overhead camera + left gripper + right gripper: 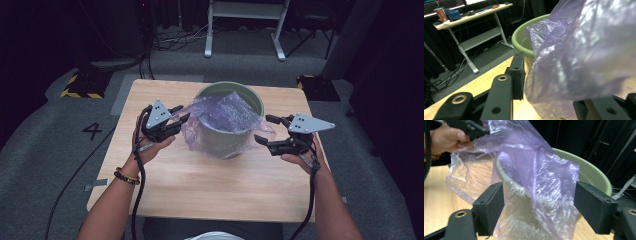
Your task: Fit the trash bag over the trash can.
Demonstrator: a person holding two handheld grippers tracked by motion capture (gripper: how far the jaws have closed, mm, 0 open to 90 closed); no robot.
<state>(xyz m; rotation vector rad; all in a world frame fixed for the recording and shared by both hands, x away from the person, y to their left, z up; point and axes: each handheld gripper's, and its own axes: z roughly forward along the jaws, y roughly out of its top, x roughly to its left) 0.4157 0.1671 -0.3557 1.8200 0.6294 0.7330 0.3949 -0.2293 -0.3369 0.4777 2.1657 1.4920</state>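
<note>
A pale green bucket (227, 140) stands on the wooden table (200, 185), with a thin purple plastic bag (225, 110) crumpled in and over it. My left gripper (184, 113) is at the bucket's left side, shut on the bag's left edge. In the left gripper view the film (584, 50) presses against one pad (519, 72) and hides the other. My right gripper (262, 128) is at the bucket's right side, open. In the right gripper view (539, 205) the bag (531, 165) hangs between the two pads, touching neither, with the bucket rim (594, 170) behind.
The bucket sits at the table's far middle, with bare wood in front of it. Beyond the table stand a white-legged desk (245, 10), loose cables and yellow-black floor markers (75, 87). Cables trail from both grippers off the near edge.
</note>
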